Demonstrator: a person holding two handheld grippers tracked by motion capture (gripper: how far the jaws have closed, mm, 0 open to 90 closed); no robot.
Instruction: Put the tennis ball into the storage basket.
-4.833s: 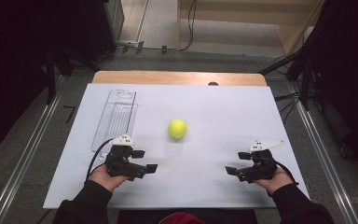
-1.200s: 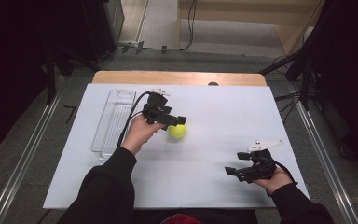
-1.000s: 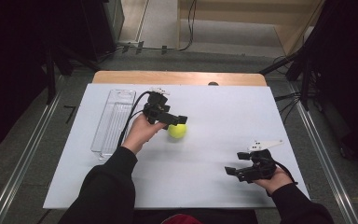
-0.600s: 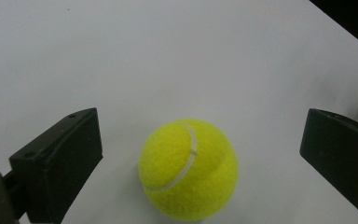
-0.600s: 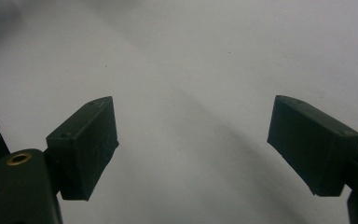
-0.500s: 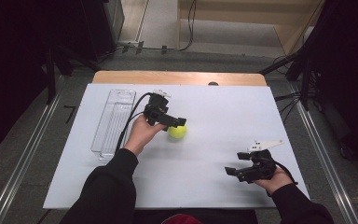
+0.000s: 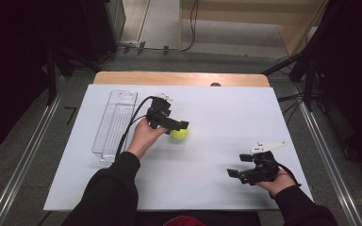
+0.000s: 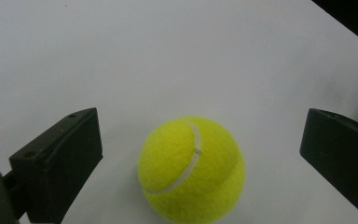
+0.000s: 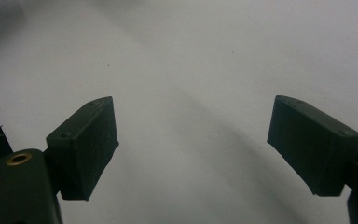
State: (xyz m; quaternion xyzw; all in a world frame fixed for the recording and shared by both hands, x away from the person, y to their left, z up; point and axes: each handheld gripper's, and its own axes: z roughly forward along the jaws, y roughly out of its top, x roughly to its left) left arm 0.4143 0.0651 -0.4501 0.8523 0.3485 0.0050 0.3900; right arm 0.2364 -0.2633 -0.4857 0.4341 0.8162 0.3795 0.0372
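**Left gripper poised over the tennis ball**

The left gripper [image 7: 176,126] has come a long way from its start at the near left of the white table [image 7: 226,108]; it now hangs right at the tennis ball [image 7: 179,133], having barely shifted over the last second. In the left gripper view the ball [image 8: 191,169] lies on the table between jaws spread wide, clear of both, nothing gripped. The ball itself has not budged from mid-table, just right of the clear plastic tray [image 7: 114,123]. Over at the near right, the right gripper [image 7: 245,173] has stayed put throughout, resting in the hand, its jaws wide apart over bare white surface, holding nothing.
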